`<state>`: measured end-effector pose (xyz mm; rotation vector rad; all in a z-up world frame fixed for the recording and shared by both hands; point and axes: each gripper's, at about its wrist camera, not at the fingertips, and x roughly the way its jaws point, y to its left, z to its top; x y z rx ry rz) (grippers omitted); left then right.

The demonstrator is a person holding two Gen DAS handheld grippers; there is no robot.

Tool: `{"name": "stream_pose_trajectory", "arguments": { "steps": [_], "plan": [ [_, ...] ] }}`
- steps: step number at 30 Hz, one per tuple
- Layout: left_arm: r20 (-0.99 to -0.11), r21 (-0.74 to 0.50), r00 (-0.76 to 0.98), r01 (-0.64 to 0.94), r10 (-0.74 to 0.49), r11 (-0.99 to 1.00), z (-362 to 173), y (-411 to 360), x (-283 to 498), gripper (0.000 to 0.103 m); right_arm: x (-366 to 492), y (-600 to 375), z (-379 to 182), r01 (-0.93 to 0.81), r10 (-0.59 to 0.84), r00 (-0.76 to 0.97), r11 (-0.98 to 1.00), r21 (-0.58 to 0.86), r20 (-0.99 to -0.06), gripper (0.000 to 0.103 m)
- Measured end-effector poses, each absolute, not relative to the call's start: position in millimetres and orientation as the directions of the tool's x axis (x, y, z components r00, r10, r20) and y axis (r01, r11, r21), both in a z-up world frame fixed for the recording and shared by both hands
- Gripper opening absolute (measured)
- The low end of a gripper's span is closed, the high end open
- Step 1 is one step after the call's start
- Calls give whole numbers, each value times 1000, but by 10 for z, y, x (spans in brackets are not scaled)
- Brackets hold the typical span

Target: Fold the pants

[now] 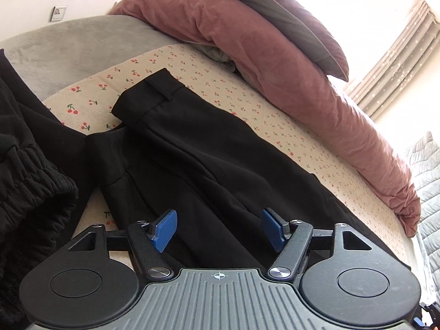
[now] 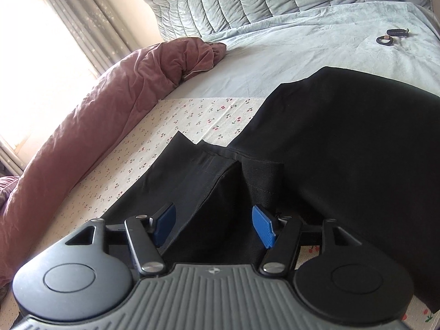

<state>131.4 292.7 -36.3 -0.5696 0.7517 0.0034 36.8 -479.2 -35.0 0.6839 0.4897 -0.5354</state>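
Black pants (image 1: 192, 143) lie on the cherry-print sheet (image 1: 90, 101), the waistband with its belt loop (image 1: 159, 88) at the far end. My left gripper (image 1: 219, 228) hovers just over the cloth, open, blue pads (image 1: 165, 229) apart and pressing on nothing. In the right wrist view the same pants (image 2: 343, 151) spread to the right, with hem ends (image 2: 192, 159) and a raised fold (image 2: 228, 184) ahead. My right gripper (image 2: 214, 225) stands open over that fold, and black cloth shows between its pads (image 2: 264, 227) without being pinched.
A second black garment with an elastic waist (image 1: 27, 181) lies at the left. A pink duvet (image 1: 275, 63) and a grey pillow (image 1: 288, 19) line the far side. A light blue blanket (image 2: 302, 41) carries small dark items (image 2: 390, 37). Curtains (image 2: 82, 19) hang by the bright window.
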Motion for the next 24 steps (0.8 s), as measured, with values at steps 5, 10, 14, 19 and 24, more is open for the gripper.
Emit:
{"name": "stream_pose_trajectory", "arguments": {
  "steps": [5, 10, 14, 19, 24],
  "plan": [
    [-639, -475, 747, -198, -182, 857, -312, 2839, 1356, 77, 459, -4705, -333, 537, -218, 757, 746, 395, -616, 58],
    [-630, -508, 755, -224, -182, 832, -346, 2845, 1397, 79, 365, -4751, -303, 542, -228, 784, 706, 457, -577, 58],
    [-633, -506, 750, -213, -192, 836, -381, 2818, 1423, 79, 329, -4795, -313, 493, -150, 805, 707, 507, -573, 58],
    [-623, -527, 762, -241, -178, 815, -383, 2886, 1467, 79, 569, -4679, -429, 446, -20, 788, 708, 548, -615, 56],
    [-644, -566, 747, -319, -166, 760, -415, 3069, 1567, 80, 952, -4609, -468, 514, -77, 716, 732, 448, -694, 50]
  ]
}}
